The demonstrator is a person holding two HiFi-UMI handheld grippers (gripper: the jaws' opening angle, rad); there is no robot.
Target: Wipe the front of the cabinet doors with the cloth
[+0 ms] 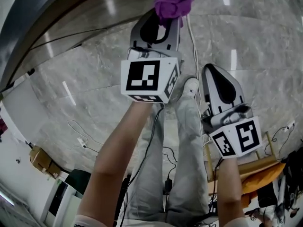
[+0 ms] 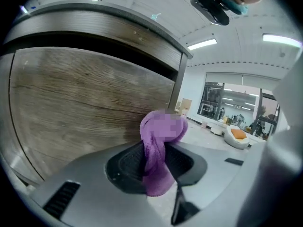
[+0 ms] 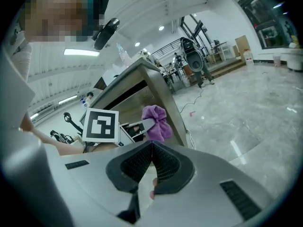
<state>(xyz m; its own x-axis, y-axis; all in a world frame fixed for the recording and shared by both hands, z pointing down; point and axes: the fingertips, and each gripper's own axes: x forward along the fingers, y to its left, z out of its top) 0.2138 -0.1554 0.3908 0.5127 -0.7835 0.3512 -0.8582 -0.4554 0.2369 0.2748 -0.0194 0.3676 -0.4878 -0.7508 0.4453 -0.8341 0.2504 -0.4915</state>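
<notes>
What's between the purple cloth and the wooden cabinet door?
Nothing shows between them. In the left gripper view the purple cloth, clamped in the left gripper, sits before the brown wood-grain cabinet door; contact is unclear.

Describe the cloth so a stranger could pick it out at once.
Start at the wood-grain cabinet door. Right in front of it is the left tool, its jaws shut on a bunched cloth. It is the only purple thing in view, soft and crumpled.

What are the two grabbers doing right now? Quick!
Left gripper: shut, holding the purple cloth.
Right gripper: shut, with nothing between its jaws.
</notes>
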